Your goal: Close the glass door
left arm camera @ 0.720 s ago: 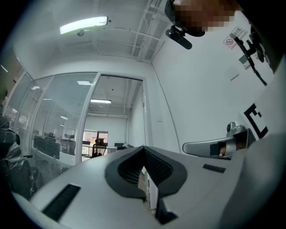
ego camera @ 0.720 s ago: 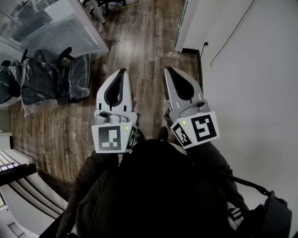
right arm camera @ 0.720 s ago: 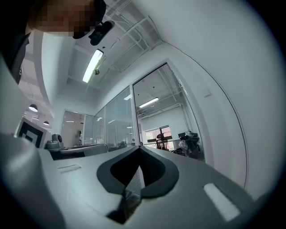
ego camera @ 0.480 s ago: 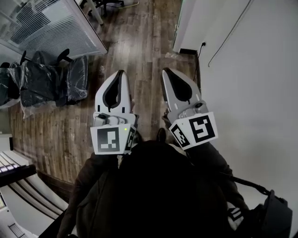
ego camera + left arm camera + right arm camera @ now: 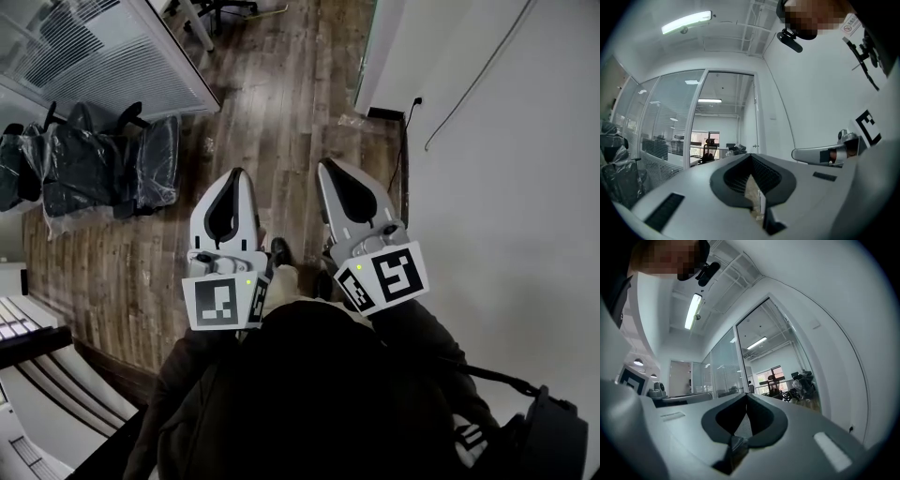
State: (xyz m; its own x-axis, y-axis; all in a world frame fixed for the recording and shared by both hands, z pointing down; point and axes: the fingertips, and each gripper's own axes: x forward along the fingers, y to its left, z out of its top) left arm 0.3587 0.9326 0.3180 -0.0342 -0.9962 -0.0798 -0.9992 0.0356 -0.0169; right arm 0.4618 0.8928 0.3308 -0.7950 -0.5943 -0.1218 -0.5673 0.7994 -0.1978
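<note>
My left tongs (image 5: 233, 174) and right tongs (image 5: 324, 165) are both pressed together, nothing between them, held side by side over the wooden floor (image 5: 281, 103). Farther ahead the glass door (image 5: 367, 47) stands beside the white wall (image 5: 506, 187) on my right, well apart from both tips.

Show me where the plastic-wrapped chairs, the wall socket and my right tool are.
plastic-wrapped chairs (image 5: 157, 155): head view, on the back of the rightmost chair.
wall socket (image 5: 417, 100): head view, on its face plate, low on the white wall.
right tool (image 5: 324, 166): head view, at its closed tips.
</note>
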